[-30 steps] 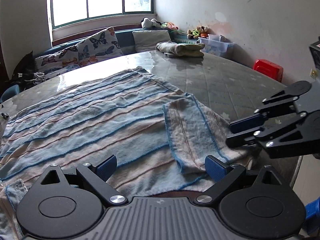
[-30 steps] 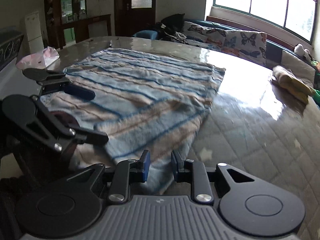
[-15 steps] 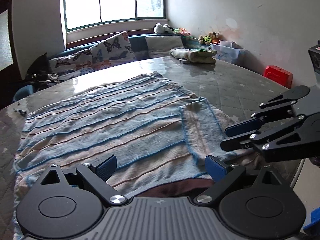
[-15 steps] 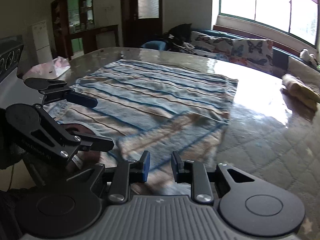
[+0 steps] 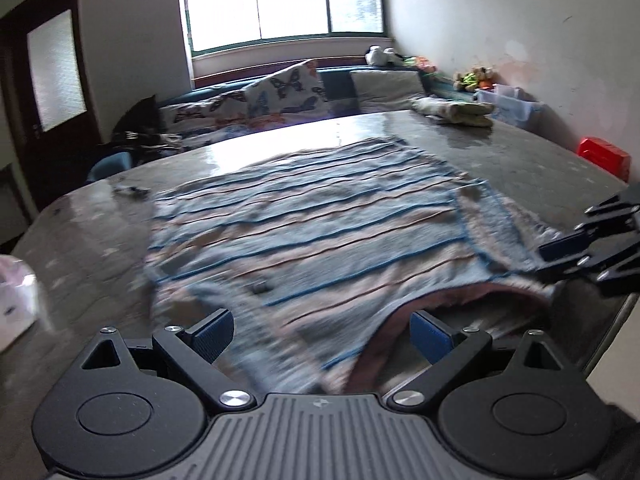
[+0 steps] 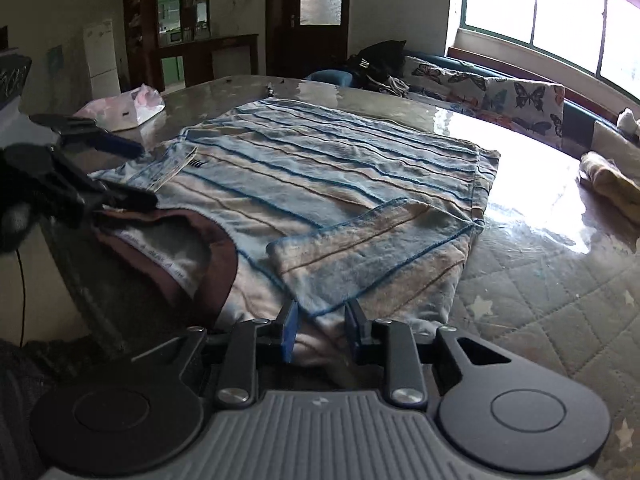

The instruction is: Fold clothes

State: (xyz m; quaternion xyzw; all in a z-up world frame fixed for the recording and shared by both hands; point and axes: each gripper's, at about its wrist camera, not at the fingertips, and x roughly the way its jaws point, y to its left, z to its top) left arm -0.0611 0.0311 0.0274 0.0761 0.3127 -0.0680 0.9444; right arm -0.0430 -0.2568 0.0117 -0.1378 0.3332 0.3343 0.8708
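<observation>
A blue, beige and brown striped shirt (image 5: pixel 320 232) lies spread flat on the grey table (image 5: pixel 520 160), its brown collar (image 5: pixel 460 300) toward me. In the right wrist view the shirt (image 6: pixel 340 168) has its sleeve (image 6: pixel 368 248) folded over the body. My left gripper (image 5: pixel 322 334) is open wide, low over the shirt's near edge by the collar. My right gripper (image 6: pixel 320 330) has its jaws narrowly apart at the near corner of the folded sleeve, with the cloth edge between the pads; I cannot tell whether they pinch it. Each gripper shows at the edge of the other's view.
A folded cloth bundle (image 5: pixel 456 110) lies at the table's far right. A pink and white plastic bag (image 6: pixel 124 106) sits on the far left corner. A bench with butterfly cushions (image 5: pixel 280 92) runs under the window. A red stool (image 5: pixel 604 154) stands past the table edge.
Both grippers have pulled back toward the table's near edge and swung left. The shirt's collar and left side have come into view. The right gripper's jaws have opened a little.
</observation>
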